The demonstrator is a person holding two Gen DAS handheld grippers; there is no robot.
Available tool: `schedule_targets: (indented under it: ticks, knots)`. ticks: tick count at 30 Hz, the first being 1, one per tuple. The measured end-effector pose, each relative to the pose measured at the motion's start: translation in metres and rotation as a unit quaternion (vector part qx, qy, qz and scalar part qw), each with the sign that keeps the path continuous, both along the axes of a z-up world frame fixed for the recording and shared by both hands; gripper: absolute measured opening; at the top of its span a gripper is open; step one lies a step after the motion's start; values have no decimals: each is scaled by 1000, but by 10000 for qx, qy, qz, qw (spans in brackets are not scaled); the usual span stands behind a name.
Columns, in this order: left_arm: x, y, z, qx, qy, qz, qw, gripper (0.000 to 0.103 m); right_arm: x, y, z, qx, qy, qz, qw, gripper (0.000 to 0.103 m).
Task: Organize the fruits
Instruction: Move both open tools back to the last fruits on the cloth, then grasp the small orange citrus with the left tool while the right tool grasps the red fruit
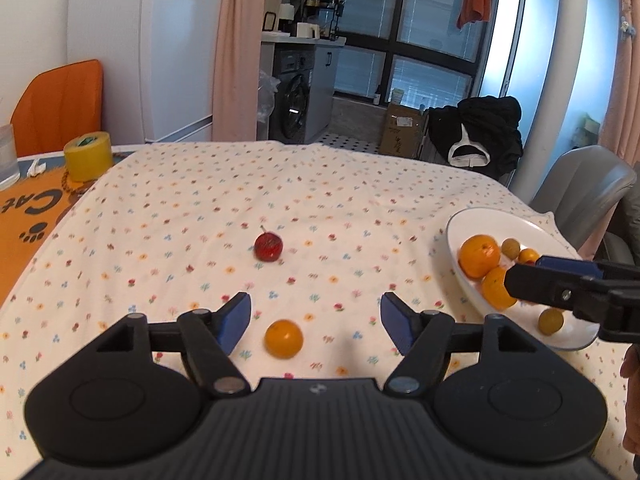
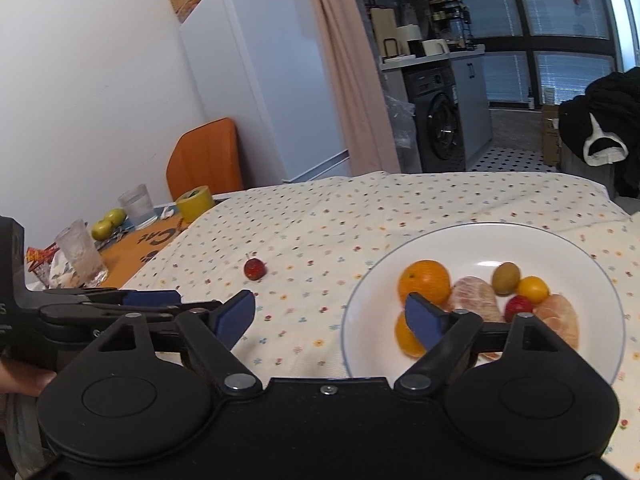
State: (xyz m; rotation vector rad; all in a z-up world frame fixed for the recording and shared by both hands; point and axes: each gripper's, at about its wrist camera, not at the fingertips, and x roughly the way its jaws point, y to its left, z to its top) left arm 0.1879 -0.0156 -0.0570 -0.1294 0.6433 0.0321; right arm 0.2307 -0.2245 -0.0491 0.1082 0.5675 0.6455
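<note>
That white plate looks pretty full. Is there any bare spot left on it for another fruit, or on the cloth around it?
The white plate is bare along its far rim and left side; fruit crowds its middle and right, around the large orange. The flowered cloth lies open beyond the red fruit and between it and the plate. The small orange sits between the left hand-held gripper fingers.

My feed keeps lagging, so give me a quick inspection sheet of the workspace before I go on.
Surface: floral cotton tablecloth, wrinkled.
Job's things: small orange citrus and red stemmed fruit loose on cloth; white round plate holds mixed fruit.
Clutter: yellow tape roll, two clear glasses, green apples at far left.
Grippers: left gripper open above the citrus; right gripper open, empty, at the plate's edge.
Cables: nothing seen.
Surroundings: white fridge, washing machine, orange chair.
</note>
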Motion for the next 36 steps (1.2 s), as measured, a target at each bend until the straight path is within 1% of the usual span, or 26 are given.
schedule_targets:
  ticks: [1, 3, 4, 8, 12, 15, 17, 18, 19, 23, 25, 29, 31, 33, 36]
  knots:
    - [0, 0, -2, 12, 25, 10, 10000, 70, 0, 3, 0, -15, 4, 42, 10000, 86]
    - [-1, 1, -5, -1, 49, 14, 10000, 70, 0, 8, 1, -42, 1, 103, 9999, 93]
    - [0, 2, -7, -18, 73, 21, 10000, 70, 0, 10, 1, -53, -14, 128, 9999, 94]
    - [1, 5, -16, -97, 179, 71, 9998, 67, 1, 20, 2, -109, -80, 226, 9997, 95]
    - [3, 9, -21, -131, 205, 79, 9997, 66, 6, 29, 0, -156, -27, 294, 9994, 96]
    - [5, 12, -24, -183, 210, 97, 9996, 63, 10, 36, -2, -169, 35, 327, 9993, 96]
    - [7, 14, -27, -215, 236, 85, 9995, 53, 13, 41, -4, -193, 47, 356, 9992, 97]
    - [8, 14, -29, -194, 288, 38, 9994, 36, 15, 44, -4, -214, 51, 356, 9991, 97]
    - [11, 14, -31, -147, 392, -6, 9991, 22, 16, 47, -6, -237, 61, 357, 9991, 97]
    - [7, 25, -29, -301, 252, 60, 9992, 22, 22, 59, -8, -251, 111, 502, 9984, 97]
    - [6, 31, -26, -234, 160, 172, 9995, 22, 24, 67, -9, -290, 95, 571, 9979, 97]
    - [5, 47, -23, -339, 159, 319, 9988, 22, 28, 84, -10, -368, 53, 723, 9967, 97]
    - [5, 54, -23, -363, 153, 404, 9984, 22, 31, 92, -10, -402, 50, 827, 9958, 94]
    - [5, 60, -24, -391, 155, 469, 9980, 22, 35, 102, -10, -469, 51, 912, 9947, 89]
    - [4, 67, -22, -406, 112, 555, 9976, 22, 41, 114, -10, -514, 64, 1012, 9935, 86]
